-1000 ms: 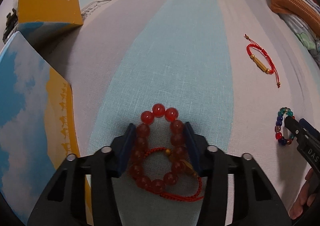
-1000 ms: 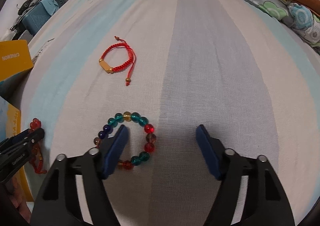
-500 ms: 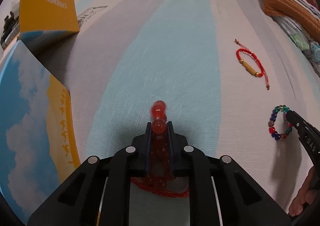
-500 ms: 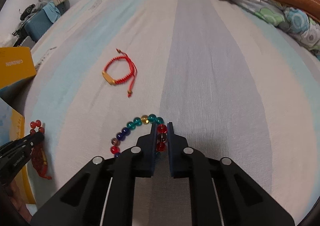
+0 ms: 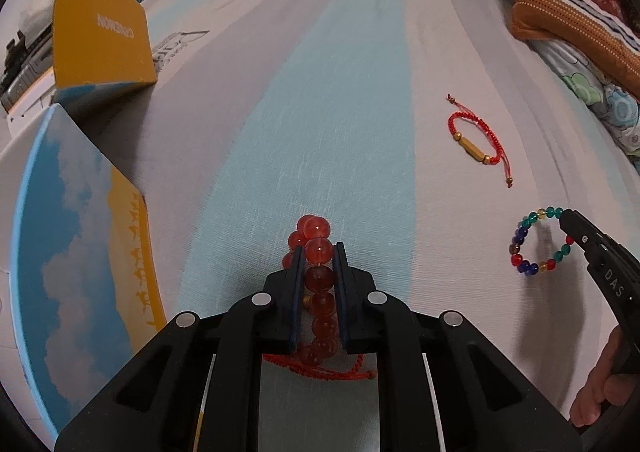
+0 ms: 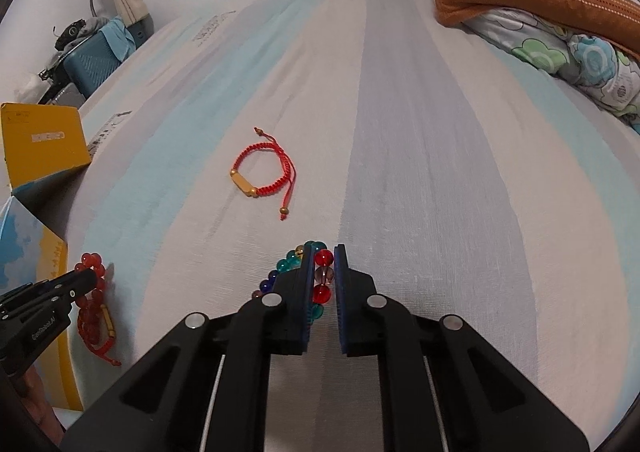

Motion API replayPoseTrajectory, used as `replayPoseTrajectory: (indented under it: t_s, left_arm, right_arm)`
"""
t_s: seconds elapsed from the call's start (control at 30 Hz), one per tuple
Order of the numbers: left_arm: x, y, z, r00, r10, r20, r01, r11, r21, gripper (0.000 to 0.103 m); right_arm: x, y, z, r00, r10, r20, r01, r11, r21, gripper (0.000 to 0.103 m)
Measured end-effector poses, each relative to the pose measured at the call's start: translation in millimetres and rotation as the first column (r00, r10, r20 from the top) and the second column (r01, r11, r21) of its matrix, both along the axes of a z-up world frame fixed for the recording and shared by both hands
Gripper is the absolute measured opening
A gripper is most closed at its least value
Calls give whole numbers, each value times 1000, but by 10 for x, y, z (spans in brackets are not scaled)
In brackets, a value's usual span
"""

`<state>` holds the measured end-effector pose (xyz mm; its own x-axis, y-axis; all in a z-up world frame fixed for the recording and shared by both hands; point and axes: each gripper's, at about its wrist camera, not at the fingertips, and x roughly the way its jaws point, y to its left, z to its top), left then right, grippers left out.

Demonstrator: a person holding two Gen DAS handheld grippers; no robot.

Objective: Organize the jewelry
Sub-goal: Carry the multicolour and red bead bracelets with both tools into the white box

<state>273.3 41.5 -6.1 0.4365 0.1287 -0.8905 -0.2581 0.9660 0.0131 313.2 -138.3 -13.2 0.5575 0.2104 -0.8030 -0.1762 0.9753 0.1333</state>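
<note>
My left gripper (image 5: 318, 252) is shut on a red bead bracelet (image 5: 318, 248) with a red cord, lifted off the striped bedsheet. It also shows in the right wrist view (image 6: 90, 308). My right gripper (image 6: 324, 256) is shut on a multicoloured bead bracelet (image 6: 323, 276), which also shows in the left wrist view (image 5: 524, 248), hanging from the right gripper (image 5: 570, 219). A red woven cord bracelet with a gold tube (image 6: 260, 175) lies flat on the sheet ahead, also seen in the left wrist view (image 5: 478, 139).
An open box with blue-sky and yellow print (image 5: 80, 260) stands at the left, its yellow lid (image 5: 100, 43) behind it. Folded blankets and a floral quilt (image 6: 560, 19) lie at the far right. A suitcase (image 6: 96, 59) stands beyond the bed.
Both grippers closed on their bracelets, the left on the red beads and the right on the coloured beads, and have since risen, lifting the bracelets off the sheet.
</note>
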Motion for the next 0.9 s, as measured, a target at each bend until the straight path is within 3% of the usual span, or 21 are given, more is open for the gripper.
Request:
replayPoseTrajectory:
  t_s: [0.9]
  left_arm:
    - [-373, -66, 680, 993, -10, 116, 17, 998, -57, 13]
  right_arm:
    - [-389, -51, 363, 999, -7, 47, 4, 998, 68, 9]
